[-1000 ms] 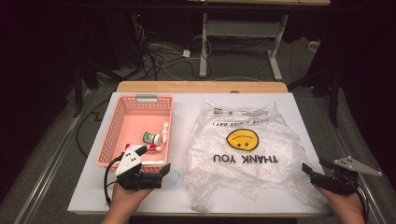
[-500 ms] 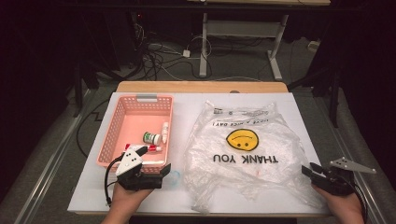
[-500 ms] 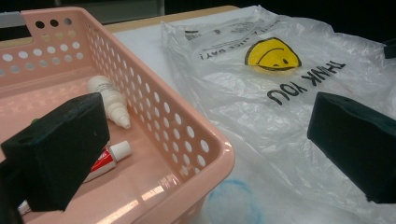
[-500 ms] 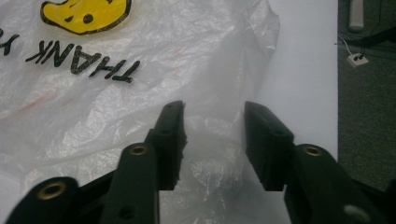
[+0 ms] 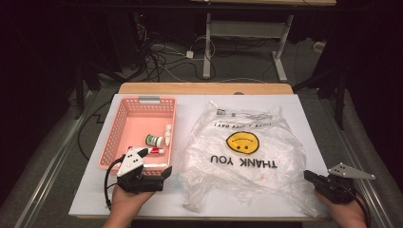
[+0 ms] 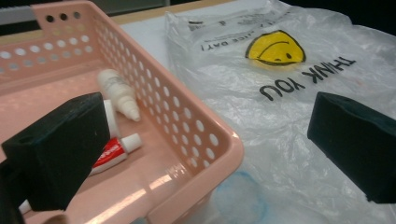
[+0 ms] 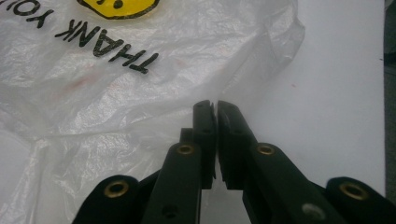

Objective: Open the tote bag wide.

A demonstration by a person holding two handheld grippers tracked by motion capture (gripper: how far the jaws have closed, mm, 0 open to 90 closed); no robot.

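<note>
High view: left gripper low at the near corner of the pink basket, right gripper at the near right edge of the plastic bag. Left gripper view: jaws spread wide and empty, basket corner between and below them, toothpaste tube and white dropper bottle inside the basket just ahead, bag off to the right of the jaws. Right gripper view: jaws pressed together, bag film touching the tips or just beyond them; impossible to tell whether any film is pinched between. Green-capped bottle farther in the basket, ahead of the left gripper. Likely step: setting up to open the bag for loading. Next move calls for a sure pinch on one layer at the bag's edge, then a lift to part the mouth, with the left jaws free to fetch an item.
</note>
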